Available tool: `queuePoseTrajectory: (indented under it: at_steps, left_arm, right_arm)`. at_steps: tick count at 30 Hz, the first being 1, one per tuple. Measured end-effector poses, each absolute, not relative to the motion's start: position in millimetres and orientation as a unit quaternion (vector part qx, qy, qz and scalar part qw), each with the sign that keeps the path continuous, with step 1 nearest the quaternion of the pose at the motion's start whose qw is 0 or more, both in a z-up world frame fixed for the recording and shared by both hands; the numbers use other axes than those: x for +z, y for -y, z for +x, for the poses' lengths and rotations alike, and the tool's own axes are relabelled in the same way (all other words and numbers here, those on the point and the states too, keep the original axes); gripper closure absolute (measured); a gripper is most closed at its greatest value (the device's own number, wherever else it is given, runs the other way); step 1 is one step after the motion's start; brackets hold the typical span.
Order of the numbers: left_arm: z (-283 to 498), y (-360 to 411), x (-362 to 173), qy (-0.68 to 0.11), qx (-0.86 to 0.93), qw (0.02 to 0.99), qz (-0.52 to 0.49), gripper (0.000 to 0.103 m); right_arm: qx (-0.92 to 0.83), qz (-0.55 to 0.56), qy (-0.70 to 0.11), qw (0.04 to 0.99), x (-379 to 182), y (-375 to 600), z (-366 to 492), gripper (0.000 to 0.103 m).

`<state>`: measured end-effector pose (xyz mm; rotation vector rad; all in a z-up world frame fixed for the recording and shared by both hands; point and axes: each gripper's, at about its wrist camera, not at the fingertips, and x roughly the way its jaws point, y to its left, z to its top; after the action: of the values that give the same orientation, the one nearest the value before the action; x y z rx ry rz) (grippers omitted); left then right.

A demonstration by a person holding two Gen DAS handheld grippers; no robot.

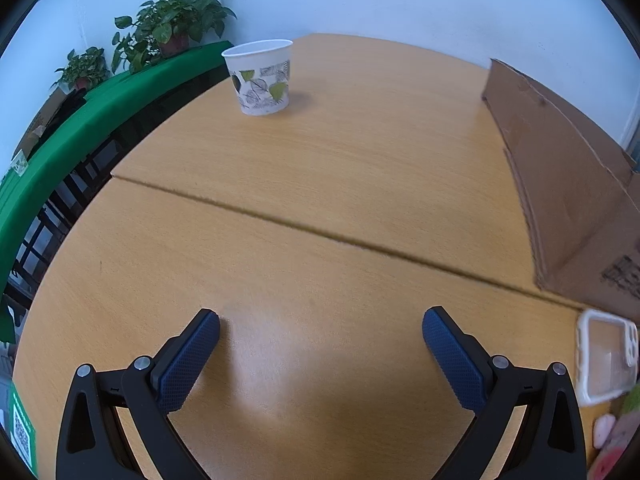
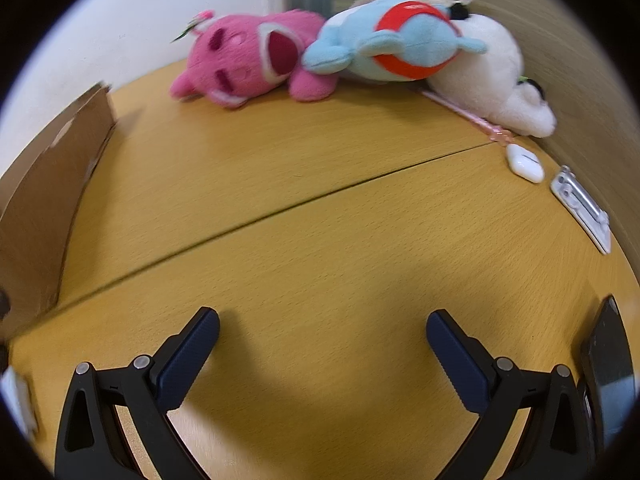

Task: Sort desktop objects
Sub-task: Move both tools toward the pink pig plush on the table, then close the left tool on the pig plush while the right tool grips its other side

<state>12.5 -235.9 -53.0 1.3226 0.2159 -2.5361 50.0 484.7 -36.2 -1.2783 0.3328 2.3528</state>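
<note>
Both wrist views low over the wooden desk (image 1: 320,168), facing forward, sharing the cardboard box (image 1: 560,184).

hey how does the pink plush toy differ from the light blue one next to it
The pink plush toy is all pink with a wide dark-pink open mouth; the light blue plush toy wears a red ring. The pink one lies directly on the table; the blue one leans partly on the pink one and the cream plush. Both lie toppled.

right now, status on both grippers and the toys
Left hand-held gripper open, empty, facing the paper cup. Right hand-held gripper open, empty. Plush toys untouched ahead, bare table between.
</note>
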Motion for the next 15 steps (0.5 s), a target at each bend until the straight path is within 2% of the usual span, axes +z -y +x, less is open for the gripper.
queuePoseTrajectory:
  at_steps: [4, 6, 10, 12, 15]
  left_arm:
    - [55.8, 201.7, -17.4, -0.082, -0.904, 0.088, 0.410, 0.000]
    - [81.5, 179.6, 14.7, -0.103, -0.911, 0.039, 0.397, 0.000]
    - [119.3, 136.5, 66.9, -0.163, -0.910, -0.057, 0.377, 0.000]
    - [132.0, 110.9, 76.9, -0.164, -0.909, -0.095, 0.371, 0.000]
    - [140.6, 59.0, 64.4, -0.147, -0.892, -0.150, 0.401, 0.000]
  right_arm:
    - [0.832, -0.489, -0.154, 0.213, -30.8, -485.2, 79.3, 0.000]
    - [0.841, -0.489, -0.142, 0.182, -20.9, -470.7, 90.4, 0.001]
    - [0.891, -0.429, -0.108, 0.098, 33.1, -424.4, 125.6, 0.000]
    - [0.916, -0.385, -0.107, 0.044, 61.8, -405.0, 142.5, 0.000]
    - [0.936, -0.333, -0.106, -0.042, 92.5, -375.0, 156.5, 0.000]
